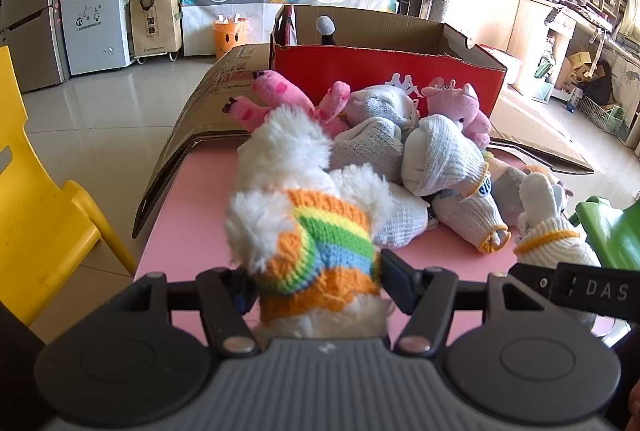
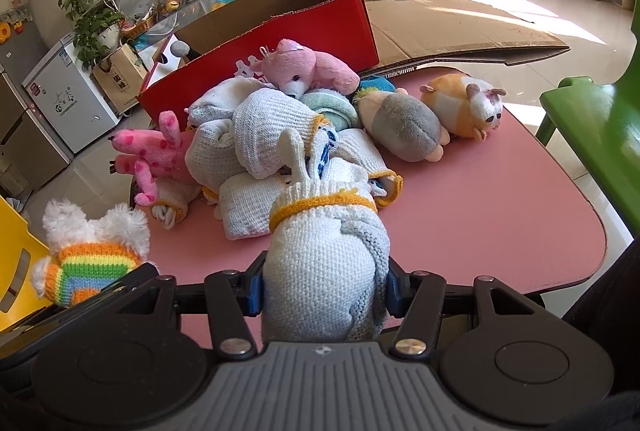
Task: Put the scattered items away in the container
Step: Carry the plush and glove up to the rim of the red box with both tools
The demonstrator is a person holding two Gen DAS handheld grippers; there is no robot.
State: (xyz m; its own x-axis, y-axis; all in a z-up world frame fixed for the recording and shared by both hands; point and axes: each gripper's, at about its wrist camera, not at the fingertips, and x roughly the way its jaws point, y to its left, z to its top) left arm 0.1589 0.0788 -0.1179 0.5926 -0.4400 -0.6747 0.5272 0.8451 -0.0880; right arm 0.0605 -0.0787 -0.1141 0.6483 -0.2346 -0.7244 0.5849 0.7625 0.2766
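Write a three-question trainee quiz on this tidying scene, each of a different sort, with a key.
1. True or false: the left gripper is shut on the white plush dog in a rainbow sweater.
2. The right gripper holds: A) a pink teddy bear, B) a rolled white knit glove, C) nothing.
3. Fill in: the red cardboard box stands at the ___ edge of the pink table, behind the pile.

Key: 1 true; 2 B; 3 far.
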